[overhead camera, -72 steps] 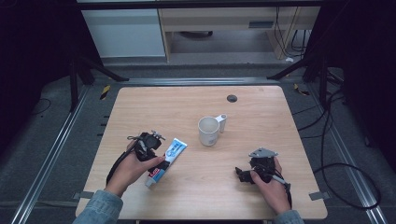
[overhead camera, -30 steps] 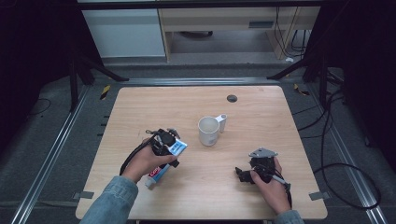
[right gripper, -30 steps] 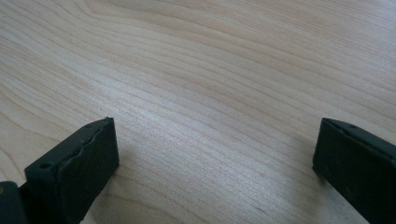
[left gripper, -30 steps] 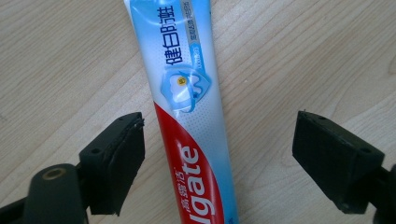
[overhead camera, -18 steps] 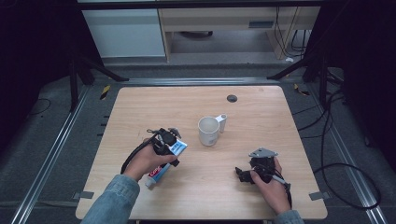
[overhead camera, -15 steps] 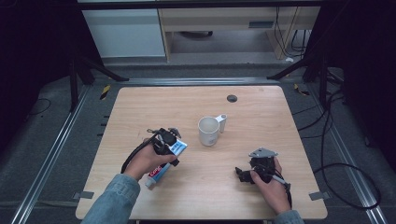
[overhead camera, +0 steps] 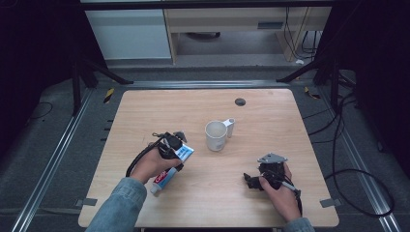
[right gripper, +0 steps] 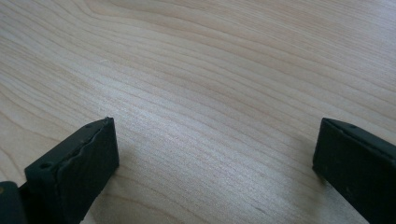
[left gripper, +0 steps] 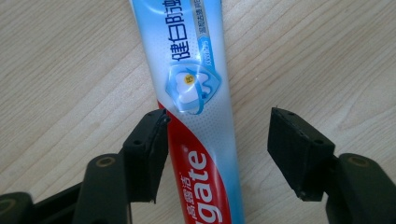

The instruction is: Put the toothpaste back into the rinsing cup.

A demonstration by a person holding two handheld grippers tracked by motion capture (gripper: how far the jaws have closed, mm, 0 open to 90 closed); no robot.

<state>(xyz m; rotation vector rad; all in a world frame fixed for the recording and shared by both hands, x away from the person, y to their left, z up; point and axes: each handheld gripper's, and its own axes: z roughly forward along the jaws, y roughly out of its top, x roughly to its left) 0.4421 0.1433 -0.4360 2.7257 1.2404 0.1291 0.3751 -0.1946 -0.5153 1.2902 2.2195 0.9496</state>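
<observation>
A white, blue and red toothpaste tube (overhead camera: 163, 178) (left gripper: 196, 84) lies flat on the wooden table (overhead camera: 290, 121), left of centre. My left gripper (overhead camera: 176, 145) (left gripper: 217, 116) is over its upper end with the tube between the jaws. The jaws have just been closing. One pad sits at the tube's edge, while a gap remains at the other pad. My right gripper (overhead camera: 251, 181) (right gripper: 215, 135) rests at the front right of the table, open over bare wood with nothing between its jaws.
A white mug (overhead camera: 215, 136) with its handle toward the back right stands near the table's centre, right of the tube. A small black round disc (overhead camera: 240, 101) lies toward the far edge. Dark frame legs and cables surround the table.
My left gripper has moved right, from beside the tube to over its upper end, and has held there for the last second. The right hand has not moved.
</observation>
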